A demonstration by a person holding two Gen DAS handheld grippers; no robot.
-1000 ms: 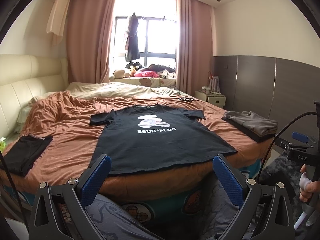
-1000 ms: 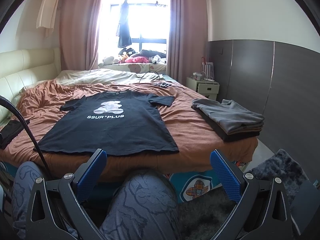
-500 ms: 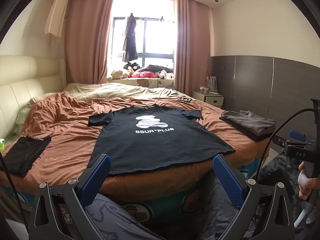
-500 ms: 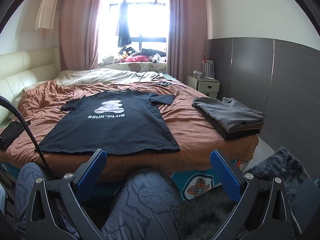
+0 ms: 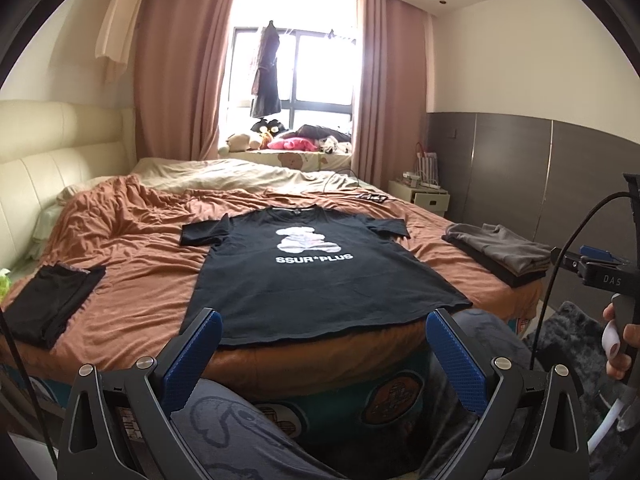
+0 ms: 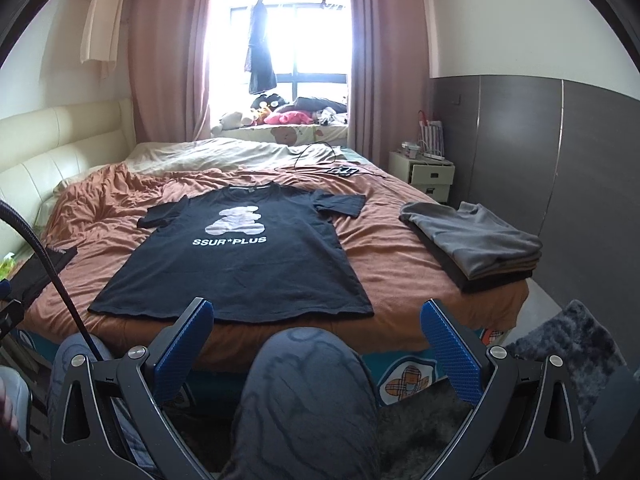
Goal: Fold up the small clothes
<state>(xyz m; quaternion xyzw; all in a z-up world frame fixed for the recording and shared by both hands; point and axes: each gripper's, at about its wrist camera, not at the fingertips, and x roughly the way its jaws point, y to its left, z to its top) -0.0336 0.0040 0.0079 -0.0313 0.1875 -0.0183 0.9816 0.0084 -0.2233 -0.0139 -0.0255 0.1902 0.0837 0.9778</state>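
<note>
Black T-shirt point(image 5: 316, 276) flat on bed point(image 5: 140, 280) | my left gripper point(image 5: 322, 354), right gripper point(image 6: 316, 340) fingers wide, empty | risk: pinching rust bedsheet with hem.

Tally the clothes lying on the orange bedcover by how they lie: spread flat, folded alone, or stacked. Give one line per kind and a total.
Spread flat: 1, the black T-shirt
Folded alone: 1, the black garment
Stacked pile: 1, the grey-topped stack; its garment count is unclear
Total: 3 groups

Black claws point(image 5: 322, 354) with blue textured pads point(image 6: 182, 344), silver screws, grey patterned trousers point(image 6: 312, 400).
</note>
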